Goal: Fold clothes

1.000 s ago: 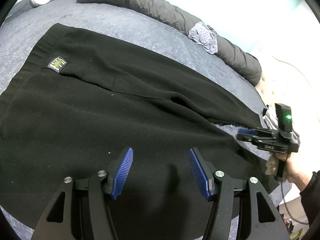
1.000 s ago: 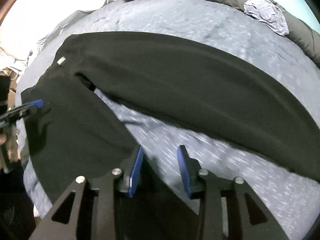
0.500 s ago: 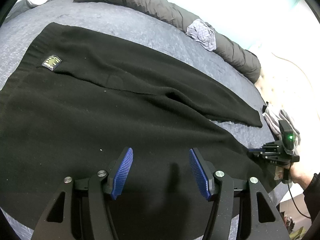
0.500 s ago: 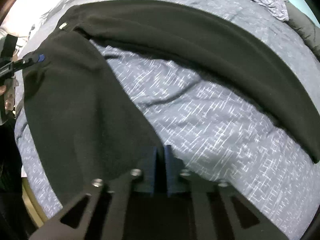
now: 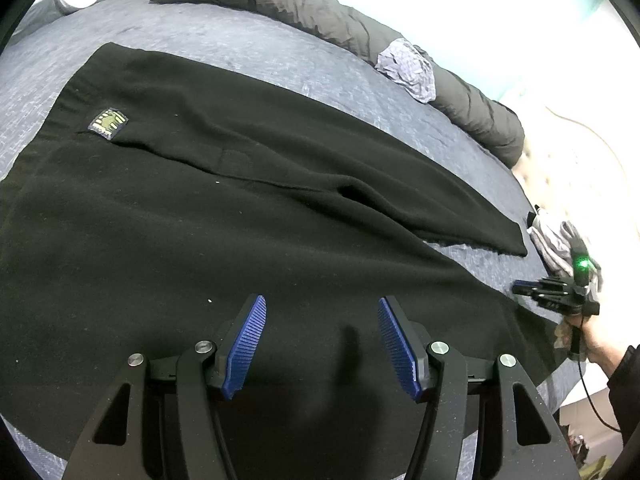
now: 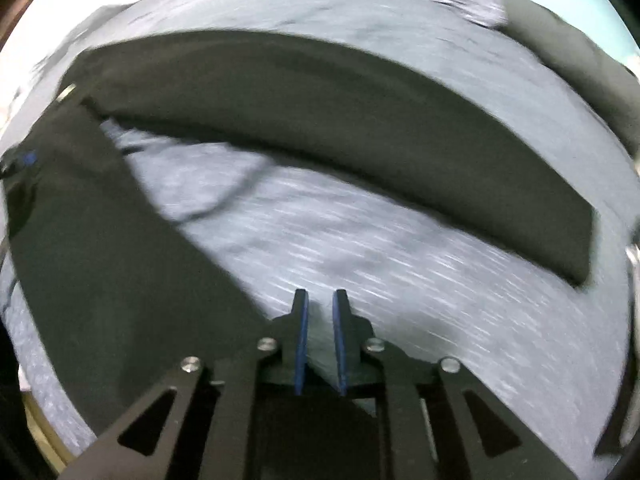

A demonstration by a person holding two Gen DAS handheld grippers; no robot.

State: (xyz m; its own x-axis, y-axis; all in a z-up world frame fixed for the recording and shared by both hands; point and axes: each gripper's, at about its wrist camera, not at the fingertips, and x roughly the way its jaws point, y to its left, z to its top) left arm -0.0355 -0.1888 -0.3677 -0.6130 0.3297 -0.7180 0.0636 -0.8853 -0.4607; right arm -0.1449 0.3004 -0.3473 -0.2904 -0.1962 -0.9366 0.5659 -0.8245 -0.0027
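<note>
Black trousers [image 5: 200, 220] lie spread flat on the grey bed cover [image 5: 280, 56], a yellow label patch [image 5: 108, 123] at the waist end on the left. My left gripper [image 5: 322, 344] hovers open above the near leg, with nothing between its blue pads. In the blurred right wrist view the far leg [image 6: 320, 128] arcs across the top and the near leg [image 6: 100, 260] runs down the left. My right gripper [image 6: 320, 300] shows a narrow gap between its pads over bare bed cover. From the left wrist view the right gripper [image 5: 520, 290] sits at the near leg's hem.
A rolled dark grey duvet [image 5: 320, 12] lines the far side of the bed, with a crumpled pale garment [image 5: 408, 68] on it. More grey clothing [image 5: 556, 240] lies at the bed's right edge. A person's hand [image 5: 592, 340] holds the right gripper's handle.
The right gripper, shut on the near leg's hem half a second ago, now shows a small gap and has shifted slightly right. The left gripper has stayed open over the trousers.
</note>
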